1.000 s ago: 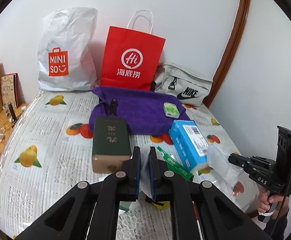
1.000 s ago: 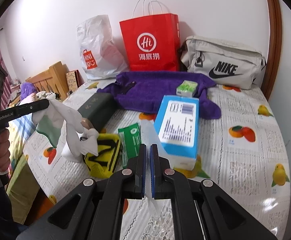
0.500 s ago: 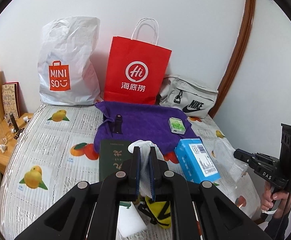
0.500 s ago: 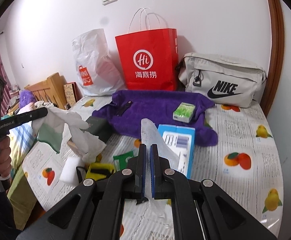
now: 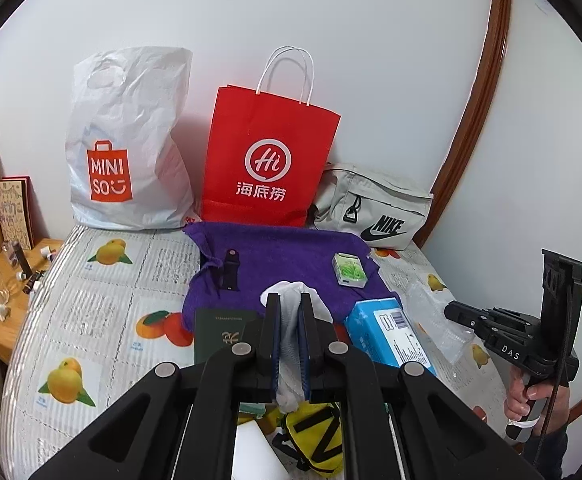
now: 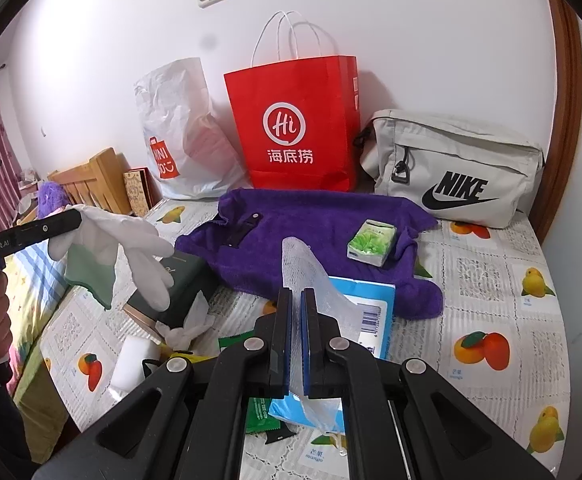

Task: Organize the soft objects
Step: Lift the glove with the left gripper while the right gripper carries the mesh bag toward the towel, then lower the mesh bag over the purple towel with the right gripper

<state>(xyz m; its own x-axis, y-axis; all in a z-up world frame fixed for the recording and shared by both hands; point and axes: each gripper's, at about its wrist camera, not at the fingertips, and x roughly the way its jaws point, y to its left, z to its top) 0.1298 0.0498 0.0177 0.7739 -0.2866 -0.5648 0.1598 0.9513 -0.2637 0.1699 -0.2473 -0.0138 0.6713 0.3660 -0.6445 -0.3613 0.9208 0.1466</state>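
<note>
While both tools hang above the cluttered table, each has something pinched.
Left gripper [image 5: 289, 332]: clamped on a white glove [image 6: 131, 240], which dangles over the dark green box [image 6: 179, 280].
Right gripper [image 6: 296, 336]: clenched on a clear mesh bag [image 6: 311, 280], held up above the blue box [image 6: 371, 320].
Behind them: purple towel [image 6: 323, 232] spread flat, a small green tissue pack [image 6: 372, 242] on it.
Back wall: red paper bag [image 5: 267, 164], white plastic bag [image 5: 127, 140], grey Nike bag [image 6: 451, 168].

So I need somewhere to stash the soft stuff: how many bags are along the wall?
3, side by side at the table's far edge: white Miniso plastic bag on the left, red paper bag in the middle, grey Nike bag on the right. Others may be hidden behind them.
</note>
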